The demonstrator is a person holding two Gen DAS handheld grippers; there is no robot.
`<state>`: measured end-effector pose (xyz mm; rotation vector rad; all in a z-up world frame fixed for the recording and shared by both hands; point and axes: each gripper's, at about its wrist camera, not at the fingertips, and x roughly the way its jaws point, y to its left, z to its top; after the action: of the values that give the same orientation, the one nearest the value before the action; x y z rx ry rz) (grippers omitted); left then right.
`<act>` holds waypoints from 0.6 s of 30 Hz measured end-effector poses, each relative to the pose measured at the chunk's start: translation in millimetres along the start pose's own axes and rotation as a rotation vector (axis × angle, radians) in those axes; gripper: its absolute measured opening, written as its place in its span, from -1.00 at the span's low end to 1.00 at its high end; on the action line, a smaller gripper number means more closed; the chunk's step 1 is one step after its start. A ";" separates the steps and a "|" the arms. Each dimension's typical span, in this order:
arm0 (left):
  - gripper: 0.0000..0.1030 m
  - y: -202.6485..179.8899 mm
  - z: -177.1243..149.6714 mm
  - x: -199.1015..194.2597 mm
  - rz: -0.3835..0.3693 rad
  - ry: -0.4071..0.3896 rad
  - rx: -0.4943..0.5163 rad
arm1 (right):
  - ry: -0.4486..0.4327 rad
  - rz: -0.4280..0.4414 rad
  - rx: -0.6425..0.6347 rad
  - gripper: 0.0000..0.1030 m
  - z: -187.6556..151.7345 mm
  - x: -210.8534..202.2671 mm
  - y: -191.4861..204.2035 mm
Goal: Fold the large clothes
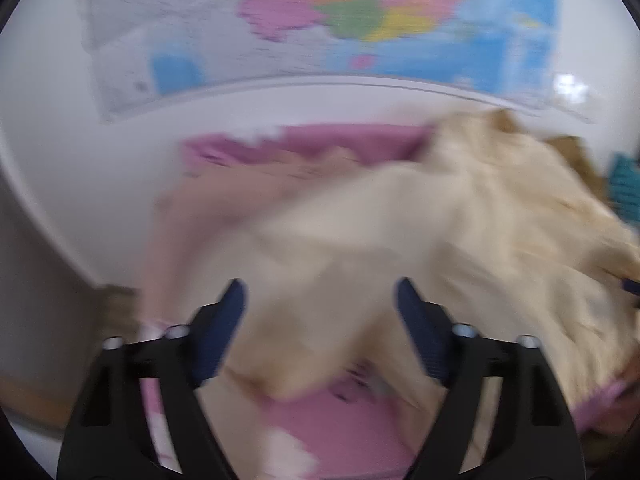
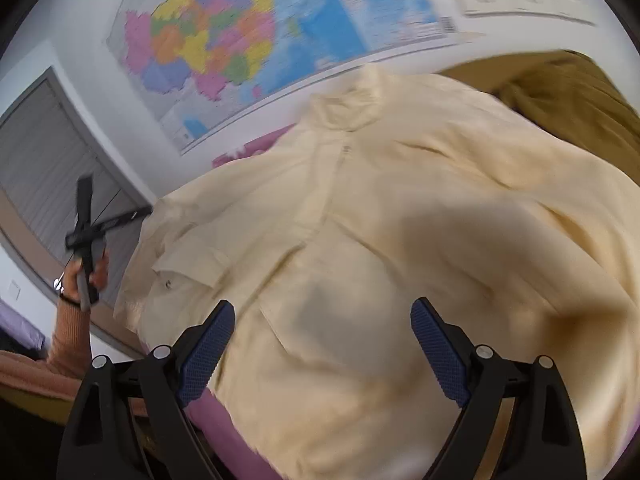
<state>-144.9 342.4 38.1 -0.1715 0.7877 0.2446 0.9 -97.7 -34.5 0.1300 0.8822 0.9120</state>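
The pale cream collared button-front shirt lies spread on a pink bedsheet, collar toward the wall map; the right gripper, released, hovers over its hem end; the left gripper, also released and empty, is over one side edge.

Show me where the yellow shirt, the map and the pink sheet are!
shirt (image 2: 360, 240): right wrist view, on the front, near the button strip.
map (image 2: 208, 52): right wrist view, on the coloured patches.
sheet (image 1: 344, 420): left wrist view, on the pink part below the shirt.
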 end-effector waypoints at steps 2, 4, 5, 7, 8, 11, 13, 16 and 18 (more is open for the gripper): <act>0.69 -8.9 -23.5 -5.2 -0.164 0.011 -0.015 | -0.013 -0.001 0.040 0.70 -18.7 -22.5 -13.3; 0.70 -21.3 -43.0 -4.5 -0.247 0.027 -0.017 | -0.018 -0.005 0.079 0.70 -36.5 -39.0 -24.7; 0.70 -29.8 -55.9 -4.1 -0.273 0.043 0.001 | -0.014 -0.002 0.097 0.70 -43.3 -43.7 -29.5; 0.70 -40.0 -72.5 -5.0 -0.312 0.044 0.024 | 0.007 -0.011 0.142 0.70 -56.8 -51.2 -41.2; 0.70 -42.4 -81.8 -4.4 -0.349 0.048 0.017 | 0.015 -0.022 0.152 0.70 -61.4 -53.0 -44.2; 0.86 -44.3 -102.6 -2.7 -0.467 0.065 -0.018 | 0.050 -0.043 0.168 0.73 -77.9 -55.8 -49.0; 0.86 -53.2 -116.9 -0.4 -0.487 0.093 -0.004 | 0.071 -0.042 0.141 0.78 -83.5 -50.0 -43.5; 0.90 -64.8 -132.0 1.0 -0.574 0.105 0.009 | 0.077 -0.060 0.100 0.86 -84.2 -36.8 -34.9; 0.90 -74.3 -139.1 6.7 -0.587 0.111 0.016 | 0.082 -0.073 0.092 0.88 -82.2 -26.6 -33.3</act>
<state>-213.8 238.5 -58.6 -0.3934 0.8151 -0.3284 -44.5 -159.0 -87.0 0.1396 1.0000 0.8132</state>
